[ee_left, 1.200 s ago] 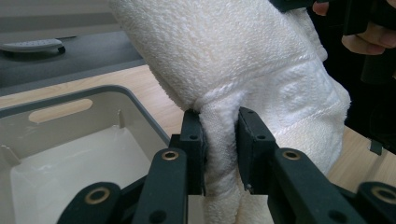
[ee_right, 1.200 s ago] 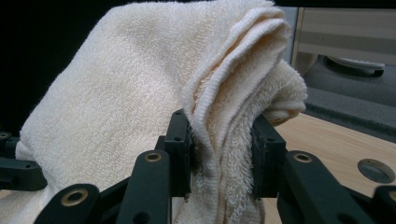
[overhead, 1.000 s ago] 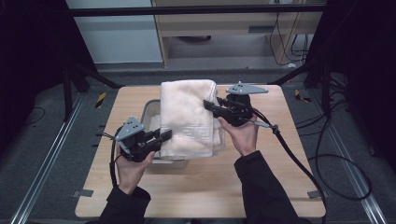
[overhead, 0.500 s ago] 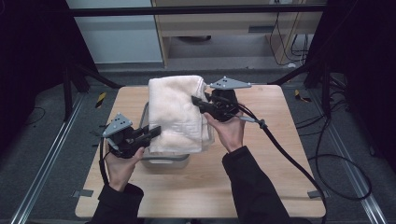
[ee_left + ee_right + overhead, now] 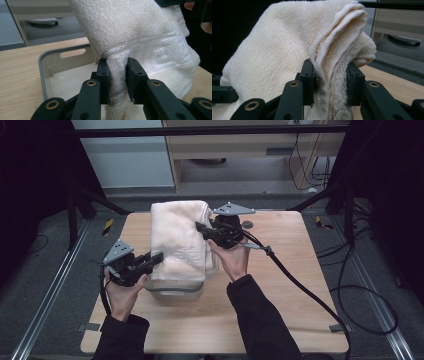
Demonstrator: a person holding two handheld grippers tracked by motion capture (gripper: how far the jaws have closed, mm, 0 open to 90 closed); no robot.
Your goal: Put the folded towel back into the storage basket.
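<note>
A folded cream towel (image 5: 177,237) hangs stretched between both grippers above a pale grey bin (image 5: 172,292) on the wooden table (image 5: 280,295). My left gripper (image 5: 155,257) is shut on the towel's near left edge; its pads (image 5: 103,75) pinch a thick fold of towel (image 5: 140,37) over the bin (image 5: 50,65). My right gripper (image 5: 200,227) is shut on the towel's right edge; in the right gripper view several bunched layers of towel (image 5: 287,47) sit between the pads (image 5: 308,75). The towel hides most of the bin in the high view.
A black cable (image 5: 300,285) trails from the right gripper across the table's right half. A small dark round mark (image 5: 247,224) lies near the table's far edge. Beyond the table stands a wooden cabinet (image 5: 240,145); metal rails (image 5: 50,290) run along the floor.
Both hands have carried the towel leftward, from the table's middle over the bin toward its left side. Both grips have stayed the same.
</note>
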